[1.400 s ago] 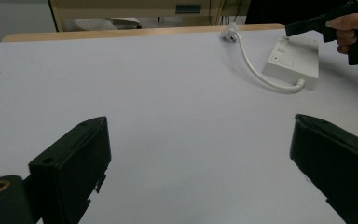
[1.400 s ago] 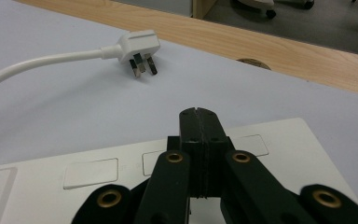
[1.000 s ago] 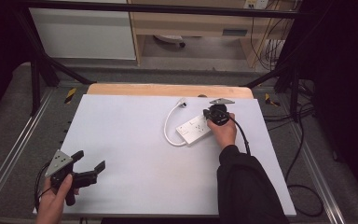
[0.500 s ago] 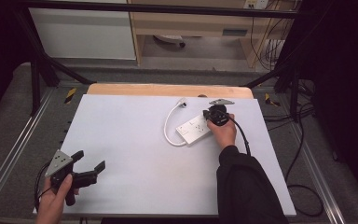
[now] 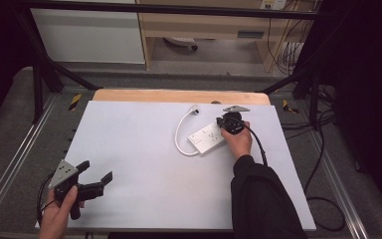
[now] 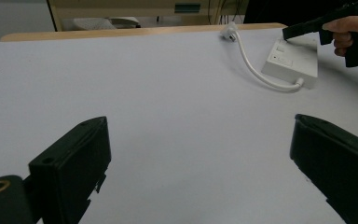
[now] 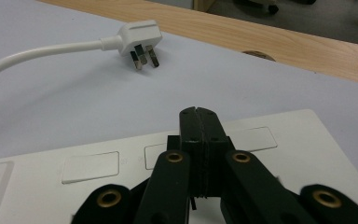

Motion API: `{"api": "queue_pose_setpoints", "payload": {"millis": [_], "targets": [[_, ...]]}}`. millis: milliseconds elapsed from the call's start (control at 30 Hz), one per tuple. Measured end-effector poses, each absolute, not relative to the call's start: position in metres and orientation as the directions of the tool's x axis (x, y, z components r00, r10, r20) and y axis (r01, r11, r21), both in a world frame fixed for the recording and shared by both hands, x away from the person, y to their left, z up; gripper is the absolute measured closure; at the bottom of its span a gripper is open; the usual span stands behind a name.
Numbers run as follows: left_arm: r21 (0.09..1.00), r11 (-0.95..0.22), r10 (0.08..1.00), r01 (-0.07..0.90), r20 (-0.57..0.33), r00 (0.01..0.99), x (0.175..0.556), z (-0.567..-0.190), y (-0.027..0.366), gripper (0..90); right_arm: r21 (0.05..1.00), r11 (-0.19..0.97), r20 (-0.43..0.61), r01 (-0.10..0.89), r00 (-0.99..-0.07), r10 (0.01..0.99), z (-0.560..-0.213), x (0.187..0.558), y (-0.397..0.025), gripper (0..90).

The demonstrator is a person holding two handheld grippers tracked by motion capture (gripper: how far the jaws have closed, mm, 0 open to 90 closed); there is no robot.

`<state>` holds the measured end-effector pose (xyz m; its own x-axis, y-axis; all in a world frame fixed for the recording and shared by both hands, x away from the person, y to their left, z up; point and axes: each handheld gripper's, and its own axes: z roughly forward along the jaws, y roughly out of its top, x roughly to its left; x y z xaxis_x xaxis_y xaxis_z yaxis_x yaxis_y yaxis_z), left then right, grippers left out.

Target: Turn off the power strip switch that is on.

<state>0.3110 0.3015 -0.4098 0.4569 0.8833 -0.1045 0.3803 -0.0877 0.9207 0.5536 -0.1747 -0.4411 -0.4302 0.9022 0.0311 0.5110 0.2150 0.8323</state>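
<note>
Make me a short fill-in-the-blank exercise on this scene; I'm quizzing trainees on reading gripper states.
1. The left hand-held gripper has its jaws ____.
2. The right hand-held gripper has its jaws ____, over the white socket block.
3. The white cable from the socket block ends in a ____ lying on the table.

Missing words: open; shut; plug

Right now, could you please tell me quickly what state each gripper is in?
Left gripper: open, holding nothing, over the table.
Right gripper: closed, empty, tip over the socket block.
</note>
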Motion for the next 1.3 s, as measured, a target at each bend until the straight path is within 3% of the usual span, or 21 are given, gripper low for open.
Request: {"api": "queue_pose_setpoints", "payload": {"millis": [1300], "targets": [[0.920,-0.086,0.883,0.383,-0.108,0.457,0.3112,-0.4101,0.3009,5.2,0.836,0.199,0.044,0.511,-0.425,0.904,-0.4425,0.5533,-0.1756,90.0]]}}
